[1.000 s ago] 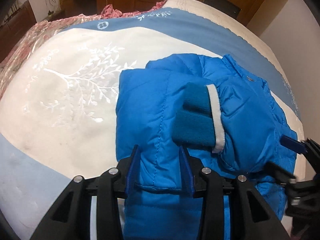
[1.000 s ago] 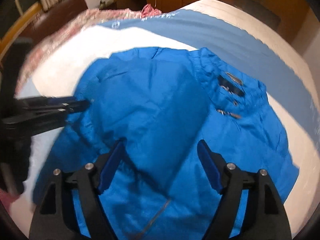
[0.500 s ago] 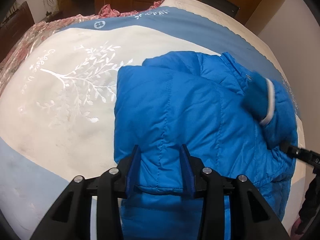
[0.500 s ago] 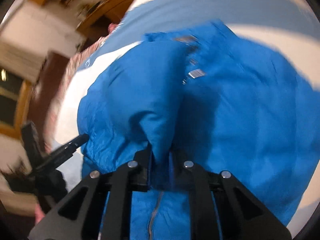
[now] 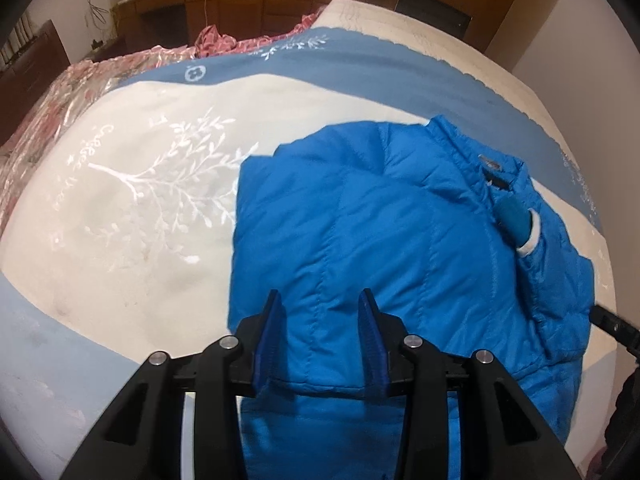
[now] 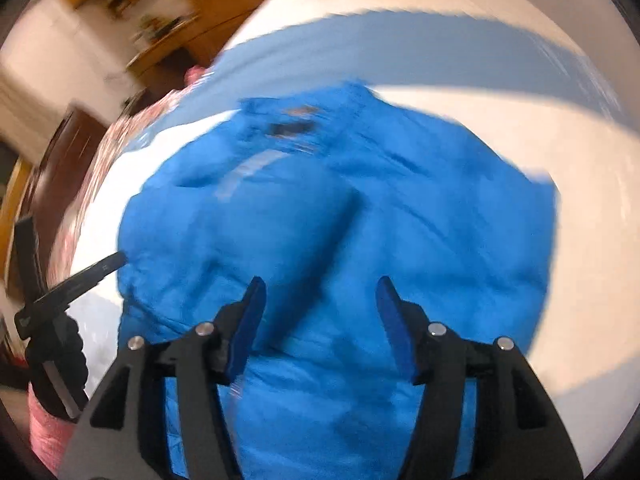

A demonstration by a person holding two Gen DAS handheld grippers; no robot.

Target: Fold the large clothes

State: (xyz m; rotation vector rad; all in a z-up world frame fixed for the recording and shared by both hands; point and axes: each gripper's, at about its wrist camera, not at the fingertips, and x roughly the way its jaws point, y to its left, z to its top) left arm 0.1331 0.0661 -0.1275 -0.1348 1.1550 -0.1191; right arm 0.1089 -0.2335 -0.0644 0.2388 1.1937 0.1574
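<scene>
The left gripper (image 5: pixel 320 340) stands part open over the near hem of the blue jacket (image 5: pixel 400 240); whether its pads press the fabric I cannot tell. The right gripper (image 6: pixel 320 320) is opening, empty, having let go the fold it pinched half a second ago. The jacket lies on the bed (image 5: pixel 120 200), long axis near to far, collar (image 5: pixel 496 168) far. Its sleeve (image 5: pixel 552 256), earlier folded across the chest, now lies along the right side.
</scene>
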